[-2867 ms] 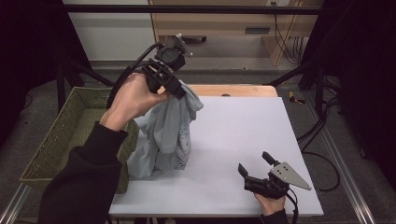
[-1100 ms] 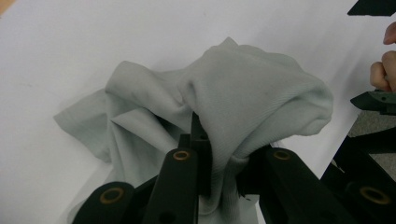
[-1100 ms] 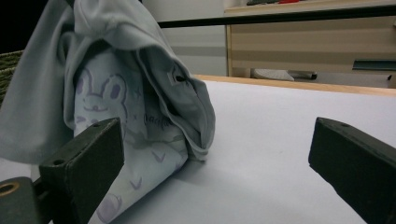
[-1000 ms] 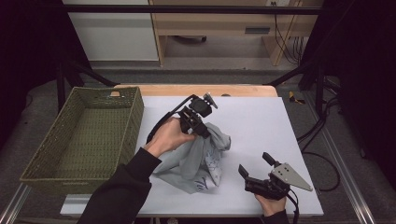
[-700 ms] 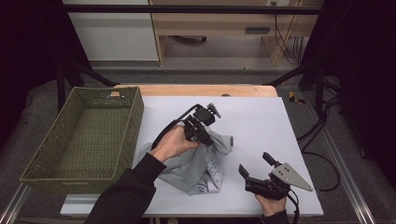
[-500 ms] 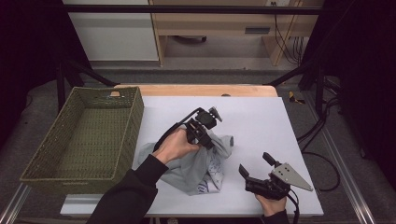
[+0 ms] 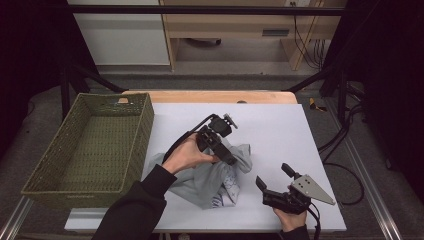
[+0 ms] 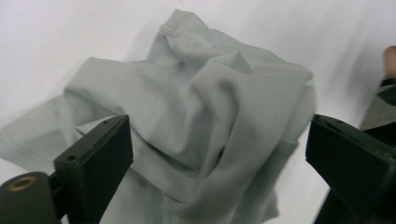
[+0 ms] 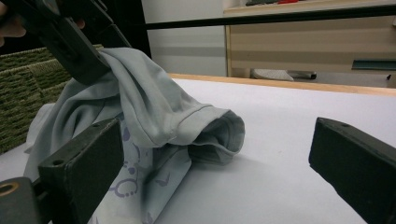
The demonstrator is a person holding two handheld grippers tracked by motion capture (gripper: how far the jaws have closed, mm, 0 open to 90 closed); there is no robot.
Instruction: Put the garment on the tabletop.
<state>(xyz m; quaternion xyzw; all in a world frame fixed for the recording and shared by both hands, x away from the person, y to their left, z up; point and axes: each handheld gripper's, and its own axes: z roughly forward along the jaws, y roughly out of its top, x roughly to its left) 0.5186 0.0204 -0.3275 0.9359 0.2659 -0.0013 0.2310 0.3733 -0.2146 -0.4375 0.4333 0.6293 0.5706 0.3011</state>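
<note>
A pale grey shirt [image 7: 210,177] with a small blue print lies crumpled on the white table [image 7: 280,125], near its front middle. My left gripper [image 7: 227,156] hovers just over the heap's right top, tilted down. In the left gripper view its jaws stand wide apart, open, with the bunched shirt [image 8: 210,121] below and between them. My right gripper [image 7: 273,176] rests low at the front right, open, pointing at the shirt [image 9: 154,112] a short way off. The left gripper [image 9: 70,37] touches the top fold in the right gripper view.
A green woven basket [image 7: 145,125] stands at the table's left side with nothing visible inside. Bare table surface stretches behind and to the right of the shirt. A wooden edge [image 7: 215,96] runs along the far side, with cables on the floor at right.
The left gripper carried the shirt from beside the basket to the table's middle and lowered it onto the surface. The heap has settled flatter. The right gripper has stayed put.
</note>
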